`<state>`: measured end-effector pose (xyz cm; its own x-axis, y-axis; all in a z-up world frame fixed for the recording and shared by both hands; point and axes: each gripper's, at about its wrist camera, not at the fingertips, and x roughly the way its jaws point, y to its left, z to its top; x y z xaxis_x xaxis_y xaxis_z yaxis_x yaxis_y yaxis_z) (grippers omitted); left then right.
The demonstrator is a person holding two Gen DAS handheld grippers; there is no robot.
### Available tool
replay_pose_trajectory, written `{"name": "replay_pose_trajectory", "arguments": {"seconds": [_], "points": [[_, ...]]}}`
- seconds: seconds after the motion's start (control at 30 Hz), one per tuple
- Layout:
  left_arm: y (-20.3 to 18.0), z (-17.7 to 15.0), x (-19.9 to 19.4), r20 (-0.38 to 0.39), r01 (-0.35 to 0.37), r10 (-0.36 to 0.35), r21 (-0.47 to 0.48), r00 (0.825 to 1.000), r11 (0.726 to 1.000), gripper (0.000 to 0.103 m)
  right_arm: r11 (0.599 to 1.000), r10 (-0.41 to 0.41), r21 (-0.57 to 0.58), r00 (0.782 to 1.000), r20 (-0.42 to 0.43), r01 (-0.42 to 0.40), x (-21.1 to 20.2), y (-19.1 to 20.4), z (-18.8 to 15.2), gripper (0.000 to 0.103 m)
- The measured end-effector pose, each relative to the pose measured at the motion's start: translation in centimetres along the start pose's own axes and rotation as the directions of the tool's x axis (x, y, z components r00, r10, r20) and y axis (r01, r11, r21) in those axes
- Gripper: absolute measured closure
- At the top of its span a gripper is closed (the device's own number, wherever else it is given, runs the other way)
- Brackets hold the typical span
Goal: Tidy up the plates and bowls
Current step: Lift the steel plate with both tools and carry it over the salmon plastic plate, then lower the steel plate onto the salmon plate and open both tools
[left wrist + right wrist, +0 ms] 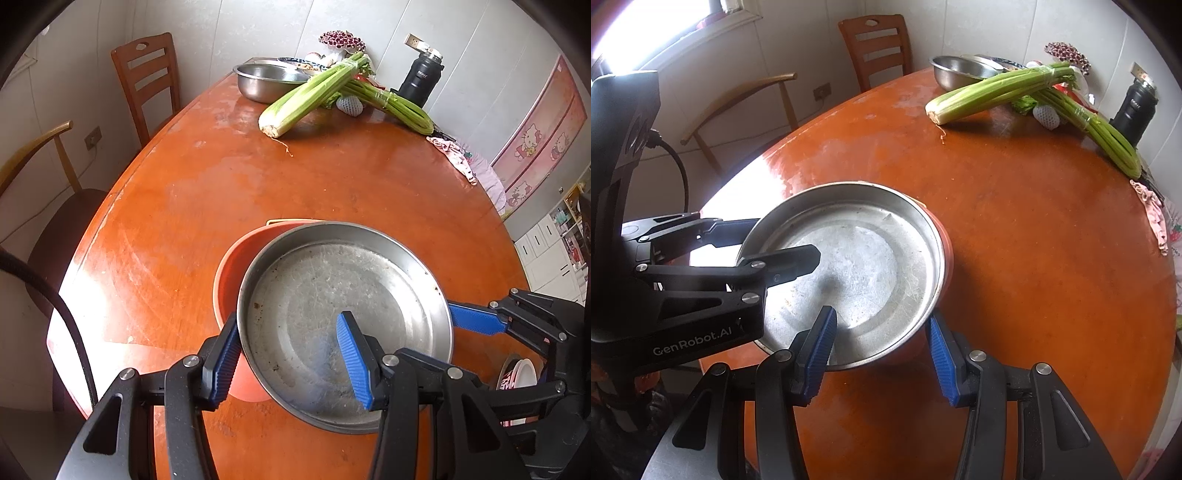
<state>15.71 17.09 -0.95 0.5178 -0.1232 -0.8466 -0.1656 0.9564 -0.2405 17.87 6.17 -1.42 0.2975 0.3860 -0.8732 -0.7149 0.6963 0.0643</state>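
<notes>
A shallow steel plate (332, 288) (857, 258) rests tilted on an orange bowl (229, 280) (947, 258) near the front of the round wooden table (221, 184). My left gripper (288, 317) straddles the plate's left rim, one blue finger outside and one inside on the floor, shut on the plate. My right gripper (881, 315) straddles the near right rim the same way, also shut on it. Each gripper shows in the other's view: the right one's finger (476, 319) at the plate's right side, and the left gripper (764, 243) at the left.
At the table's far end lie a steel bowl (266, 79) (955, 70), celery bunches (314, 92) (990, 94) and a black flask (421, 79) (1137, 107). A pink cloth (454, 155) hangs off the right edge. A white bowl (517, 373) sits at near right. Wooden chairs (147, 74) (875, 44) stand behind.
</notes>
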Motion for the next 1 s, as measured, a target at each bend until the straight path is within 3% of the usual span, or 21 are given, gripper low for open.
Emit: {"name": "replay_pose_trajectory", "arguments": {"seconds": [0.53,1.0], "points": [[0.8,0.5,1.0,0.001,-0.020,0.020,-0.015,1.000,1.000,0.052,1.000,-0.005,-0.009,0.999,-0.044,0.004,2.3,0.3,0.6,0.051],[1.6,0.9,1.3,0.003,0.008,-0.008,-0.037,1.000,0.999,0.051,1.000,-0.015,-0.005,0.999,-0.043,0.015,2.7,0.4,0.9,0.051]]}}
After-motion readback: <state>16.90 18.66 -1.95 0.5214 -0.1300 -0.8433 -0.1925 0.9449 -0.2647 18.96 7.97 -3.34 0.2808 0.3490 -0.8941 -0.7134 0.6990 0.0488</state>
